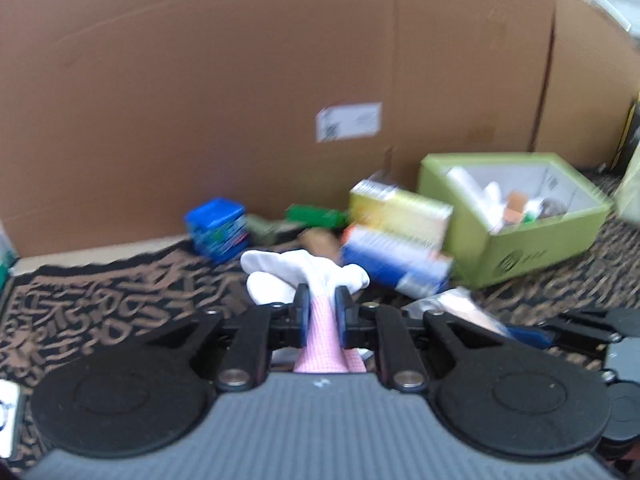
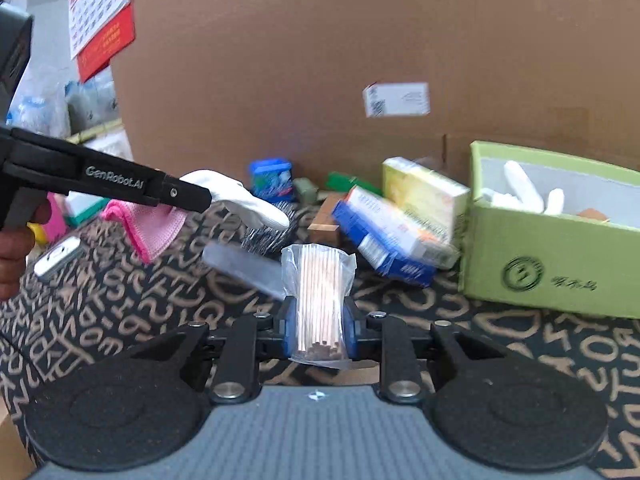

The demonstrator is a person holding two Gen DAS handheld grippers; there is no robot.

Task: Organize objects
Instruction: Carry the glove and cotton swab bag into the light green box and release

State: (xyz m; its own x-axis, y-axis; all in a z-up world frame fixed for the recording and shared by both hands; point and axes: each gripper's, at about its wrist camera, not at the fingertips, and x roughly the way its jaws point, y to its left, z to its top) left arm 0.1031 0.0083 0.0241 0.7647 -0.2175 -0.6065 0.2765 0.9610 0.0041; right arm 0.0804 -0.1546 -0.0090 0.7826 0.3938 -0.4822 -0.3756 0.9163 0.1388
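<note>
My left gripper (image 1: pixel 322 300) is shut on a white and pink glove (image 1: pixel 308 272), held above the patterned cloth. The glove also shows in the right wrist view (image 2: pixel 240 200), hanging from the left gripper (image 2: pixel 200 200) at the left. My right gripper (image 2: pixel 318 312) is shut on a clear bag of thin wooden sticks (image 2: pixel 318 280), held upright. A green open box (image 2: pixel 552 240) with white gloves and small items inside stands at the right; it also shows in the left wrist view (image 1: pixel 516 216).
A large cardboard wall (image 2: pixel 320 60) stands behind. Yellow (image 2: pixel 424 196) and blue-white boxes (image 2: pixel 384 236) lean by the green box. A blue pack (image 2: pixel 272 180), a green item (image 2: pixel 348 182), a brush (image 2: pixel 264 240) and a small white device (image 2: pixel 56 260) lie on the cloth.
</note>
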